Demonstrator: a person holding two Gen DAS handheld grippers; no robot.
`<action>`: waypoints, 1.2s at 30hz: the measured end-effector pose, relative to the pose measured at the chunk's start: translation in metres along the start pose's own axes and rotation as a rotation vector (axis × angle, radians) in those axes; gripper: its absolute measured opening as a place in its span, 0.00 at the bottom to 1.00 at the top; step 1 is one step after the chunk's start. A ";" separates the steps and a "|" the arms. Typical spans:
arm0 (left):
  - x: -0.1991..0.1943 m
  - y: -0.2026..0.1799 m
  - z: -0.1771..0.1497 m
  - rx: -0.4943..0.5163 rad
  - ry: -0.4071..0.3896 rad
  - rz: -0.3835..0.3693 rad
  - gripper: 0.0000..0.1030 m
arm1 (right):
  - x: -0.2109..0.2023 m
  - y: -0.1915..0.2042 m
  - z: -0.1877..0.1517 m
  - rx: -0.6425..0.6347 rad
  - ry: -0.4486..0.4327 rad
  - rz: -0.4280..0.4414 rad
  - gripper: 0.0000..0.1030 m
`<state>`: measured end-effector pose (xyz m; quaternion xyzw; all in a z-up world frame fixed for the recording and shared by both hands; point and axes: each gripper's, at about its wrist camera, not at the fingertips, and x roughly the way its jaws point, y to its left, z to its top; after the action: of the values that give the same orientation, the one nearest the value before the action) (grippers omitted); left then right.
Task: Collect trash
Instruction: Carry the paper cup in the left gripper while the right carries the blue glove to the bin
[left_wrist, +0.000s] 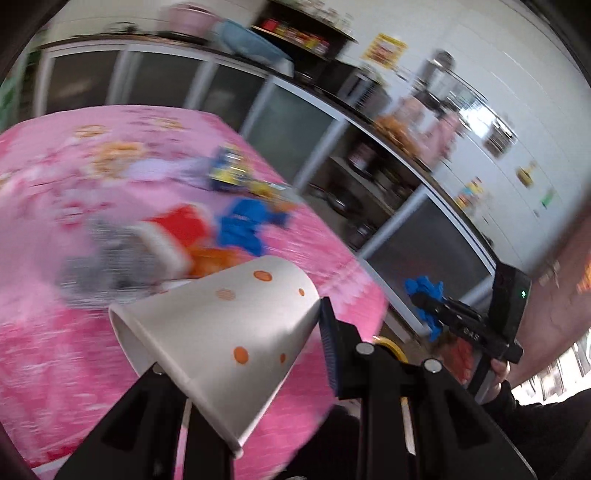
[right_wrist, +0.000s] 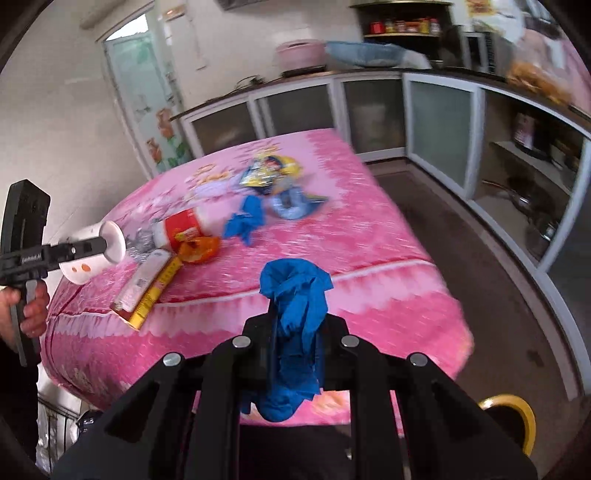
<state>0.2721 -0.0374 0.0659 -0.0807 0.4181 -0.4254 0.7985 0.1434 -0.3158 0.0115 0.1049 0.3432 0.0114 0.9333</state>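
1. Left gripper (left_wrist: 236, 354): closed on a white paper cup (left_wrist: 221, 332) with orange dots. One finger sits inside the mouth, the other against the outer wall. The cup is tilted, base forward and up, clear of the pink tablecloth (left_wrist: 74, 350).

2. Right gripper (right_wrist: 295, 332): narrow, pinching a crumpled blue glove (right_wrist: 295, 295). Most of the glove hangs loose below and behind the fingertips.

3. Remaining trash lies ahead of both grippers on the cloth: a red-and-white tub (right_wrist: 184, 229), an orange wrapper (right_wrist: 197, 249), a second blue glove (right_wrist: 243, 219), a yellow-and-red box (right_wrist: 147, 291) overhanging the near edge, and printed wrappers (right_wrist: 266, 173) further off.

4. Risk, cup: the hold is on a thin wall only. Any squeeze could crush the rim; any swing could let it pivot and drop.

5. Risk, glove: slack material may slip through the pads or snag on the table edge.

6. Risk, box: it overhangs the edge just ahead and left of the right gripper; a brush from either tool could tip it to the floor.

7. No bin is identifiable; a dark mass lies below both grippers, contents unclear. Both views are blurred.
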 end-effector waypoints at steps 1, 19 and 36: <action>0.012 -0.013 0.000 0.014 0.013 -0.024 0.23 | -0.007 -0.011 -0.003 0.018 -0.005 -0.015 0.14; 0.228 -0.232 -0.047 0.306 0.338 -0.365 0.23 | -0.123 -0.200 -0.106 0.350 -0.033 -0.379 0.14; 0.372 -0.344 -0.136 0.459 0.579 -0.456 0.23 | -0.125 -0.287 -0.198 0.581 0.044 -0.418 0.14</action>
<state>0.0683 -0.4998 -0.0774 0.1316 0.4909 -0.6780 0.5311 -0.0943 -0.5712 -0.1142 0.2933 0.3660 -0.2757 0.8390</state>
